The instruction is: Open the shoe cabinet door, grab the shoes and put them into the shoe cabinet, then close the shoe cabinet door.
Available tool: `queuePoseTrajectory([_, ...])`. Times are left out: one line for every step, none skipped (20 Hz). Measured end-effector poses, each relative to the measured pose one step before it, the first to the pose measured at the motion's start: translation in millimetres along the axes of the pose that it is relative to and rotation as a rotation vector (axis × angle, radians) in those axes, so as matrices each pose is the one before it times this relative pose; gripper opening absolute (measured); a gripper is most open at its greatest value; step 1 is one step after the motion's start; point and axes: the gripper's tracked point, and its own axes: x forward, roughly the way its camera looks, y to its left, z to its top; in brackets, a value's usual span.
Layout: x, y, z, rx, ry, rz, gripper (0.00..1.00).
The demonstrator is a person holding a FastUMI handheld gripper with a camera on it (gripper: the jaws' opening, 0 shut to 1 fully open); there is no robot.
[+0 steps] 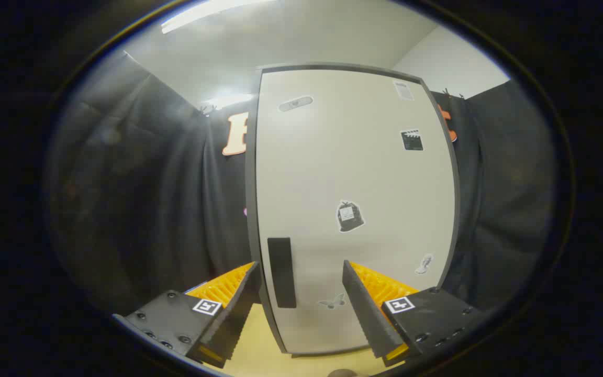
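A tall white shoe cabinet [354, 173] with a dark grey frame stands just ahead of me, its door shut. Several small stickers dot the door. A black rectangular handle [281, 272] runs upright near the door's lower left edge. My gripper [299, 293] is open. Its left finger [233, 314] lies left of the door's edge and its right finger [367, 309] lies in front of the door panel, so the handle stands between them, slightly beyond the tips. Nothing is held.
Black cloth walls hang on both sides of the cabinet and behind it. A yellowish wooden floor [259, 351] runs under the fingers to the cabinet's base. A small dark rounded object [342, 373] lies on the floor below the fingers.
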Motion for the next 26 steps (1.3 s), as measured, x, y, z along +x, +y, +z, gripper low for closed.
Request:
queuePoseTrajectory([0.31,1.37,-1.24,0.00088,0.00290,-0.00009,0.37])
queuePoseTrajectory([-0.15,1.06,-1.18,-0.00103,0.00255,-0.00072,0.37])
queuePoseTrajectory([-0.38,0.46,-0.94,-0.00217,0.00182,-0.00328,0.37])
queuePoseTrajectory([-0.24,0.68,-0.22,-0.00194,0.00114,-0.00262,0.37])
queuePoseTrajectory([-0.49,0.45,-0.52,-0.00052,0.00099,-0.00195,0.37])
queuePoseTrajectory([0.07,1.76,0.01,-0.00162,-0.00036,0.00070,0.37])
queuePoseTrajectory([0.40,0.04,0.17,-0.00824,0.00052,-0.00198,0.37])
queuePoseTrajectory([0.90,-3.39,0.64,-0.00916,-0.00079,-0.01305,0.37])
queuePoseTrajectory([1.57,-2.07,-0.11,0.00215,-0.00011,-0.00727,0.37])
queuePoseTrajectory([1.60,0.20,-0.03,0.01599,0.00156,-0.00124,0.37])
queuePoseTrajectory([2.82,1.44,0.82,0.01214,-0.00225,0.00295,0.37])
queuePoseTrajectory([3.09,1.77,-0.79,-0.00149,0.00208,0.00416,0.37])
queuePoseTrajectory([3.20,0.25,-2.10,-0.00817,0.00573,-0.00014,0.37])
queuePoseTrajectory([3.36,1.68,-2.20,-0.00175,0.00447,0.00334,0.37])
queuePoseTrajectory([4.26,3.42,-3.07,-0.00117,0.00393,0.00373,0.37])
queuePoseTrajectory([4.50,1.72,-2.98,-0.00527,0.00487,-0.00100,0.37])
queuePoseTrajectory([4.57,0.92,-4.39,-0.00896,0.00550,-0.00402,0.37])
queuePoseTrajectory([5.36,0.10,-4.50,-0.00752,0.00703,-0.01102,0.37])
queuePoseTrajectory([4.78,-0.26,-4.90,-0.00255,0.00691,-0.01175,0.37])
queuePoseTrajectory([5.19,0.85,-3.17,0.00327,0.00343,-0.00813,0.37])
queuePoseTrajectory([5.38,2.15,-3.62,0.00539,0.00210,-0.00092,0.37])
queuePoseTrajectory([4.89,1.67,-1.48,0.00273,0.00006,-0.00264,0.37])
queuePoseTrajectory([4.45,2.32,-2.90,-0.00081,-0.00109,-0.00100,0.37])
queuePoseTrajectory([4.46,1.50,-1.46,-0.00108,-0.00070,-0.00513,0.37])
queuePoseTrajectory([4.27,2.12,-2.02,0.00047,-0.00061,-0.00045,0.37])
queuePoseTrajectory([3.92,1.67,-1.39,0.00063,0.00080,-0.00305,0.37])
